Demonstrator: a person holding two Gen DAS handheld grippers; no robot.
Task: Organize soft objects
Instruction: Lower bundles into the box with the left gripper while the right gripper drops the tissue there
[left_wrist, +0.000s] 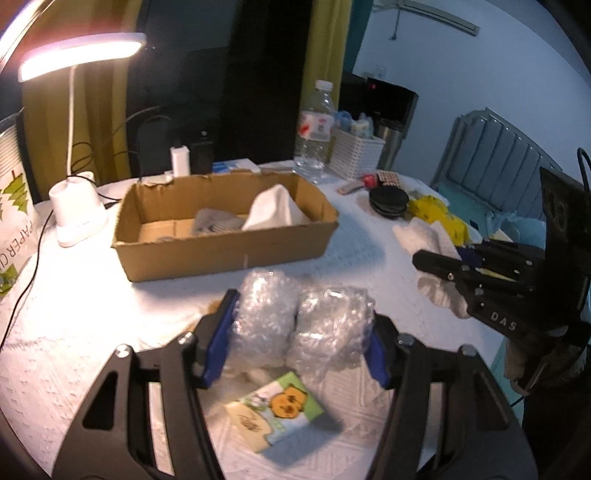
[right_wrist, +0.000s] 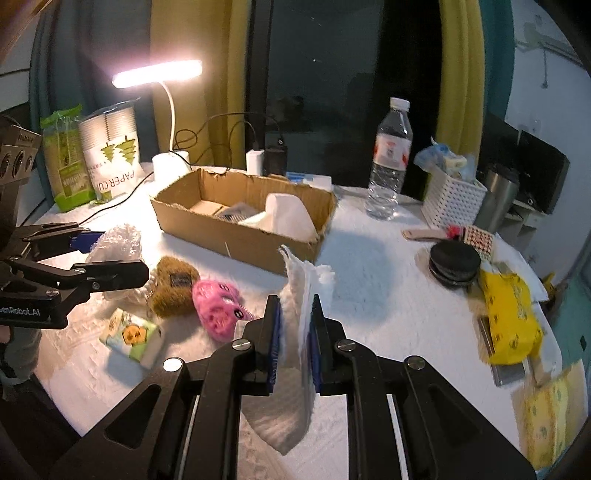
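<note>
We held 2 soft things clear of the table: our left gripper (left_wrist: 301, 332) clamped the bubble wrap (left_wrist: 301, 321), our right gripper (right_wrist: 295, 328) pinched the white cloth (right_wrist: 299, 295), hanging with its long axis upright. The cardboard box (left_wrist: 221, 254) lay ahead of both, nearer the left by our judgement. It already held a white folded cloth (left_wrist: 275, 210) and a grey item (left_wrist: 214, 221).

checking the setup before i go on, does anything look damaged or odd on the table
The cardboard box looks rough: its top edges are torn and ragged, with flaps ripped off. Nothing looks spilled; the water bottle stands upright, and the pink plush toy lies loose on the table.
</note>
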